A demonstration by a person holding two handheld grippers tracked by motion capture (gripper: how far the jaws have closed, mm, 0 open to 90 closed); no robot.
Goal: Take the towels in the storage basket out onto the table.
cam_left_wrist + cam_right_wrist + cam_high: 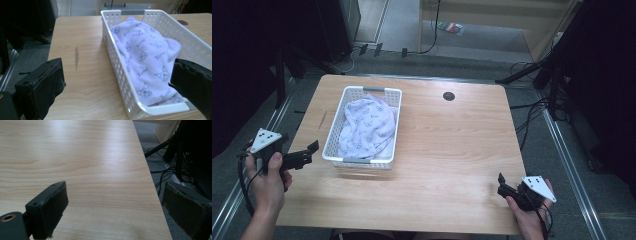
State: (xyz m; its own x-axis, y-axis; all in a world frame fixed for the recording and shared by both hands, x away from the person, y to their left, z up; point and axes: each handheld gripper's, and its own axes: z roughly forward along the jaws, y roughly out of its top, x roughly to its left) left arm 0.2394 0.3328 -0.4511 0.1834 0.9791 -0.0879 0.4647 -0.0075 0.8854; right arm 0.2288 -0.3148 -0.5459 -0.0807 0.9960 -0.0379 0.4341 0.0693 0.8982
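Landmark: I'm taking the white basket (pixel 362 125) as my reference; it sits on the wooden table (pixel 447 150), long side running away from me.
Cloth: a pale cloth (pixel 367 125) printed with little cat faces lies bunched inside the basket, heaped against its walls.
Left gripper: my left gripper (pixel 304 154) hovers just beside the basket's near left corner, at the table's edge. In the left gripper view its jaws stand wide apart, nothing between them, one on either side of the basket's near end (pixel 160 110), the cloth (pixel 147 57) straight ahead.
Right gripper: my right gripper (pixel 502 182) is well apart from the basket, off towards the near right corner of the table. In the right gripper view the jaws are spread, released, with bare wood (pixel 87 170) between them.
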